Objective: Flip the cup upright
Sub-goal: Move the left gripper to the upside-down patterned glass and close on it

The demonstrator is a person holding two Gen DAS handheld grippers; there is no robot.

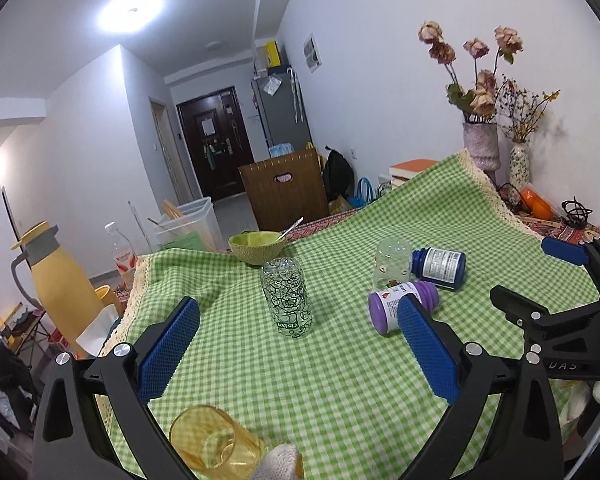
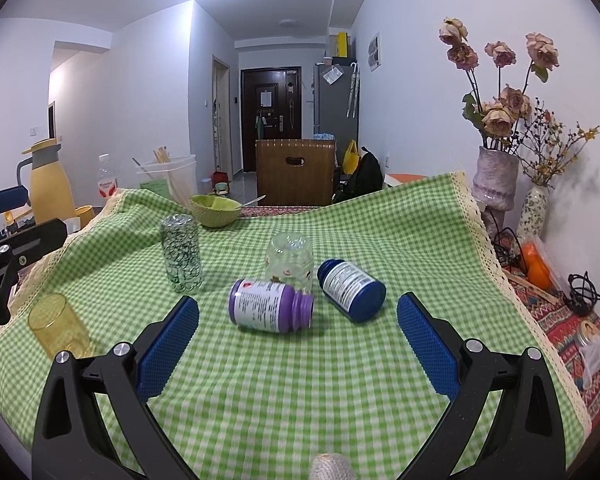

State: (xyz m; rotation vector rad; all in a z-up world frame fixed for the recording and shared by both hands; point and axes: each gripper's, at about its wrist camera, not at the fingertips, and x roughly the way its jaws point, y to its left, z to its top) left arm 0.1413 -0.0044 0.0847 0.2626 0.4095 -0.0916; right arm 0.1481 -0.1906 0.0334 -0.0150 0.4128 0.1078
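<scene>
Two grippers are out, both spread wide and holding nothing: the left gripper (image 1: 299, 342) hangs over the green checked tablecloth (image 1: 340, 392), and the right gripper (image 2: 298, 340) does the same further along it. Three cups are on the cloth: a yellow cup (image 1: 216, 446) standing mouth up just below the left gripper, a green-patterned glass (image 1: 287, 298) upside down ahead of it, and a clear cup (image 2: 290, 260) also upside down. Two bottles lie on their sides touching or just beside that clear cup: a purple bottle (image 2: 270, 306) and a blue bottle (image 2: 350, 290). One green bowl (image 2: 215, 210) with a spoon sits at the far edge. Two vases (image 2: 496, 176) stand by the wall. Only the left wrist view shows the right gripper from outside, at its right edge; only the right wrist view shows the yellow cup whole.
</scene>
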